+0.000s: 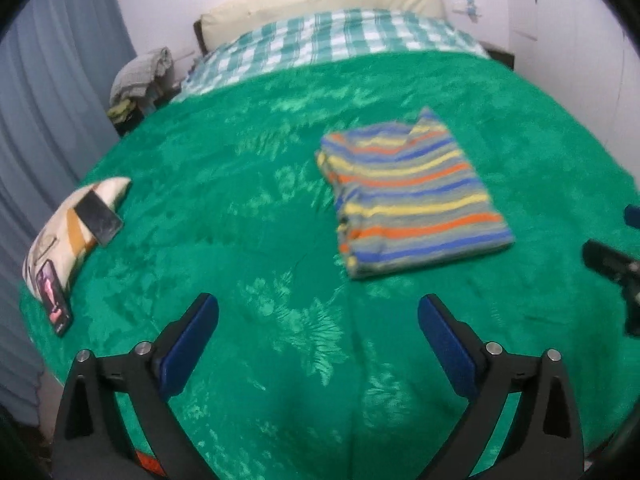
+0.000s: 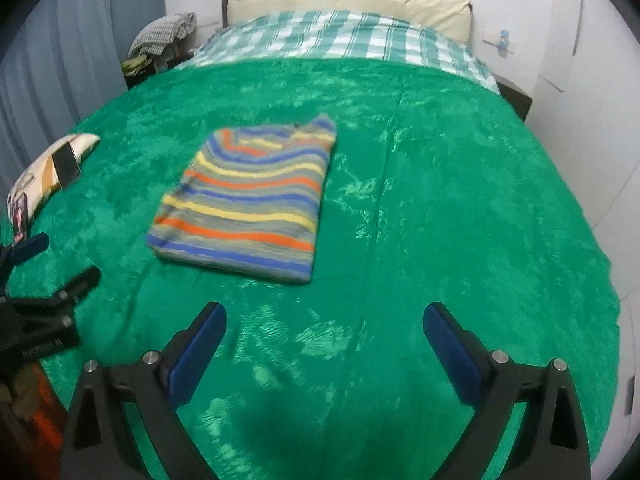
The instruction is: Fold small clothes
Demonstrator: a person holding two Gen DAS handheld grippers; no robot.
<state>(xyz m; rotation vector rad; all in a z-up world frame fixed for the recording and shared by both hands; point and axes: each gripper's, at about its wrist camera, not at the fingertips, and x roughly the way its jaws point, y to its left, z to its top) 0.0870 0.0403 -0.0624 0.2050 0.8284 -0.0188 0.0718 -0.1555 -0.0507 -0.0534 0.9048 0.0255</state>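
A striped garment in grey, blue, yellow and orange lies folded into a flat rectangle on the green blanket; it also shows in the right wrist view. My left gripper is open and empty, held above the blanket short of the garment and to its left. My right gripper is open and empty, short of the garment and to its right. The right gripper's tip shows at the right edge of the left wrist view, and the left gripper shows at the left edge of the right wrist view.
A small patterned pillow with two phones on it lies at the bed's left edge. A checked sheet and cream headboard are at the far end. A grey curtain hangs left. Clothes are piled on a bedside stand.
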